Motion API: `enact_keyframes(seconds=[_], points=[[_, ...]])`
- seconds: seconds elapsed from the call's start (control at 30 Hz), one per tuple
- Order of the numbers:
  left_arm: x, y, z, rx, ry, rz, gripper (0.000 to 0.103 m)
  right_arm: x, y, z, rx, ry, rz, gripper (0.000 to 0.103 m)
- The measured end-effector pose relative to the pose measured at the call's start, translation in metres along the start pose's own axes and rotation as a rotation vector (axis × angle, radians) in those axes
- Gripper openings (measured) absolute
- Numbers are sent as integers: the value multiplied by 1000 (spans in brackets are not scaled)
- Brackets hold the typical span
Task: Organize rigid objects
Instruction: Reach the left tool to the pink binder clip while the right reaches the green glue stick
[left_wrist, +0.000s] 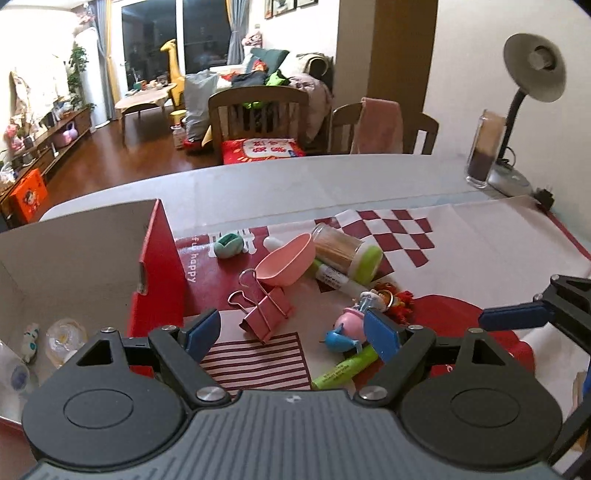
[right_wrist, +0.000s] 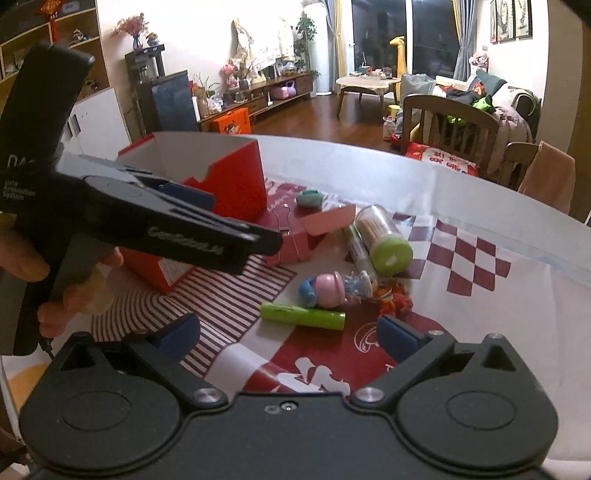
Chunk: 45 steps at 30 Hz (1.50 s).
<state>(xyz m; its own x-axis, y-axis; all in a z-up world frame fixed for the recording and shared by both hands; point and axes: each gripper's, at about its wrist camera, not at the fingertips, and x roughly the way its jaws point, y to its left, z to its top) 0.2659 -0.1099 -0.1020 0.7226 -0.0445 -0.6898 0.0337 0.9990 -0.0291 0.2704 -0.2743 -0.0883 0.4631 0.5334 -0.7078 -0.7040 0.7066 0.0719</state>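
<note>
the red box (left_wrist: 159, 258) stands open at the left of the table (left_wrist: 295, 177), and a few small things already lie in it: a clear round piece (left_wrist: 65, 338) and a small white figure (left_wrist: 30, 341) on its floor, with more at the near left edge too blurred to name. so a start looks to have been made, but most of the job is left.

still out on the mat (left_wrist: 461, 236), right of the box: a pink binder clip (left_wrist: 264, 315) nearest it, a pink scoop (left_wrist: 286, 260) behind that, a green tape roll (left_wrist: 229, 245) further back, a toothpick jar (left_wrist: 345, 254) lying on its side, a white pen (left_wrist: 338, 277) under it, a pink toy (left_wrist: 351, 319) with a blue dolphin (left_wrist: 341, 339), a red charm (left_wrist: 397, 299) and a green marker (left_wrist: 343, 367) near the front.

the left gripper (left_wrist: 291, 332) hangs over the clip with its fingers wide apart and empty. the right gripper (right_wrist: 288, 336) sits near the marker, fingers also wide apart, holding nothing. judging by this, roughly a quarter is done; the clip or marker looks the likely next pick.
</note>
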Motion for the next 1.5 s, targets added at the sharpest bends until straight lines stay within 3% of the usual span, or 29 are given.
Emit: enact_keyframes(seconds=[0.23, 0.8, 1.23, 1.5], points=[[31, -5, -4, -19, 28, 67, 85, 23, -4, -3, -23, 23, 1, 99], [87, 7, 0, -199, 111, 183, 85, 71, -6, -4, -57, 54, -14, 92], [111, 28, 7, -351, 172, 142, 85, 91, -10, 1, -39, 79, -16, 87], [114, 32, 12, -377, 182, 133, 84, 96, -2, 1, -34, 71, -61, 87]])
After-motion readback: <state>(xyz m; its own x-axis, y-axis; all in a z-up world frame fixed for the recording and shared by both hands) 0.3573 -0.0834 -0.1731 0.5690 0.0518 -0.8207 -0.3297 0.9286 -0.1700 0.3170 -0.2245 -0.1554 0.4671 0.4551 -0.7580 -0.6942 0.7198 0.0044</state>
